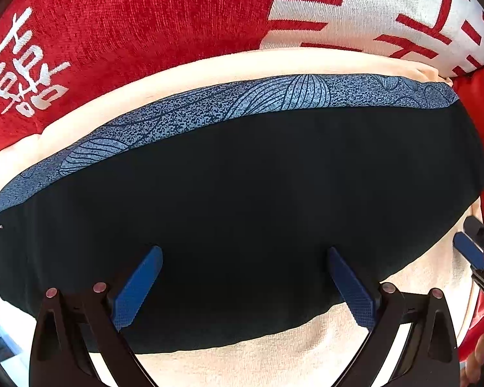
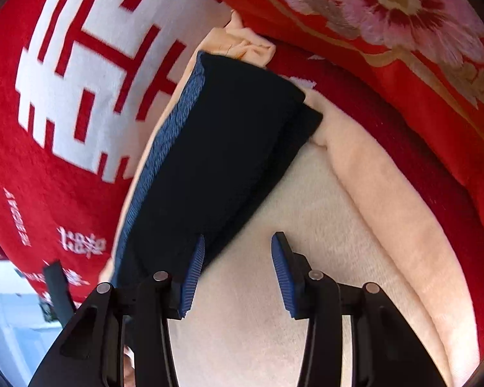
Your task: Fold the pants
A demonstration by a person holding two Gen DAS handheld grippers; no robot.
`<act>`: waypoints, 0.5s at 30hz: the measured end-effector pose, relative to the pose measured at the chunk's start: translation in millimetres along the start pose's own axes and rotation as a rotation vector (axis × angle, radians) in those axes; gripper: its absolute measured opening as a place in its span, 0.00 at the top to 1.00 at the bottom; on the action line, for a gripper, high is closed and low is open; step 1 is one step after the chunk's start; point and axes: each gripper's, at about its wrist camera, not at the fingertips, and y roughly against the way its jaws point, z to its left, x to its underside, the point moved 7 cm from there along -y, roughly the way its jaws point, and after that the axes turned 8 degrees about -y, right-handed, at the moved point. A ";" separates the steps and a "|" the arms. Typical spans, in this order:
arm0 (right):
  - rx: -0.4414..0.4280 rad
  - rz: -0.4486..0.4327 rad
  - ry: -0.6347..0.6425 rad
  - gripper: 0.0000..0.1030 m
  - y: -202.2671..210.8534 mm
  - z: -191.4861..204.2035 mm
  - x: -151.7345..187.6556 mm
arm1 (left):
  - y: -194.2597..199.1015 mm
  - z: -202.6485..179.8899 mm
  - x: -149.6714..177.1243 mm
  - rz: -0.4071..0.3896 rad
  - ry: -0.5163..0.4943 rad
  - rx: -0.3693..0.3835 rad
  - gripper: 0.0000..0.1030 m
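On a cream blanket [image 1: 306, 354] spread over red bedding lie the folded pants [image 1: 235, 200], a dark, flat bundle with a band of blue patterned fabric [image 1: 209, 109] along its far edge. Left-wrist view, from left to right: a red cushion [image 1: 113, 19] with white lettering fills the upper left, its large white emblem to the upper right; the pants span nearly the full width below it. The left gripper [image 1: 245, 285] is held above the near half of the pants with its blue fingers [image 1: 138, 287] spread wide, nothing between them, and dark cloth visible in the gap. At the far right edge, the right gripper [image 1: 477, 251] appears beside the end of the pants.

Right-wrist view, from left to right: the red cushion [image 2: 48, 148] occupies the left; the pants [image 2: 216, 148] run diagonally from lower left to upper centre, the blue band [image 2: 164, 161] on their left side. The right gripper [image 2: 237, 271] is likewise spread apart and holds nothing; its left finger [image 2: 193, 277] overlaps the near edge of the pants, though contact cannot be judged, while its right finger is over bare blanket [image 2: 306, 193]. A red quilt embroidered with pink flowers [image 2: 403, 3] lies at the upper right.
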 end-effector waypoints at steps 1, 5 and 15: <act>-0.007 -0.005 -0.009 0.54 0.6 -0.6 -0.9 | -0.2 -0.3 0.1 0.000 0.001 0.002 0.01; -0.045 -0.023 -0.038 0.54 3.0 -3.9 -1.6 | -2.1 -1.7 0.7 -0.002 0.001 0.004 0.01; -0.180 -0.158 -0.113 0.54 -0.6 -5.4 -26.8 | -1.3 -6.5 4.4 -0.023 -0.004 0.013 0.01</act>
